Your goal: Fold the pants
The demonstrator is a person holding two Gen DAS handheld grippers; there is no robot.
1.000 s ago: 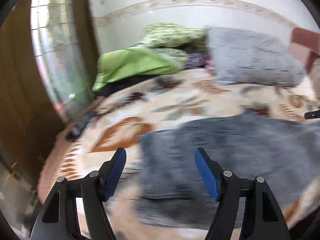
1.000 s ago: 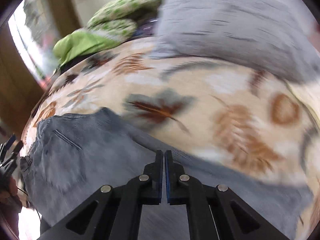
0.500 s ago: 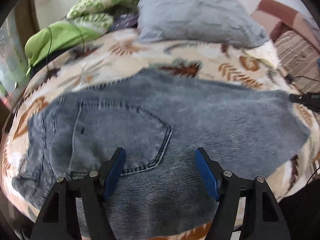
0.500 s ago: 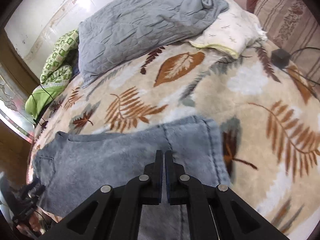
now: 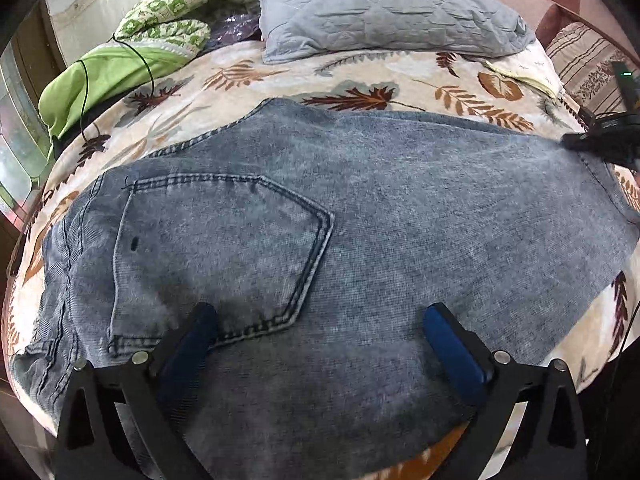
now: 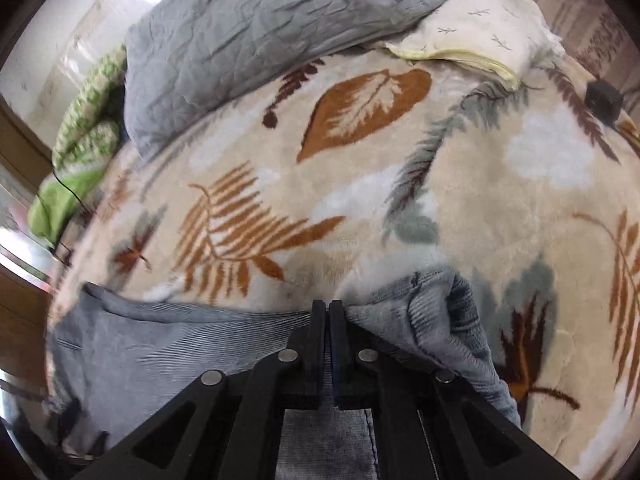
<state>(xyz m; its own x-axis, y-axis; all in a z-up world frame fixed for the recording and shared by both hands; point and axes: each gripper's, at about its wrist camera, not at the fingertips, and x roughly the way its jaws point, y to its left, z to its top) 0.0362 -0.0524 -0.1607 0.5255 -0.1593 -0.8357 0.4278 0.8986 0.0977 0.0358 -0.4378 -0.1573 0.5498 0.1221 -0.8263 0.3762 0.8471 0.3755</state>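
Observation:
Grey-blue jeans (image 5: 380, 208) lie flat across the leaf-patterned blanket, back pocket (image 5: 216, 248) up, waist to the left, leg ends to the right. My left gripper (image 5: 320, 320) is open, its blue-padded fingers (image 5: 452, 344) resting just over the seat of the jeans near the front edge. My right gripper (image 6: 328, 312) is shut on the far edge of the jeans (image 6: 432, 312) at the leg end, and the cloth bunches up beside it. It also shows in the left wrist view (image 5: 596, 142) at the right edge.
A grey quilted pillow (image 5: 380, 4) and green bedding (image 5: 120, 68) lie at the head of the bed. A cream pillow (image 6: 476, 32) and a small black box (image 6: 604, 100) sit at the right. A black cable (image 5: 84, 92) runs over the green cloth.
The left gripper swung over and came down low above the seat of the jeans. The right gripper moved to the leg end and now pinches the far edge, lifting the cloth.

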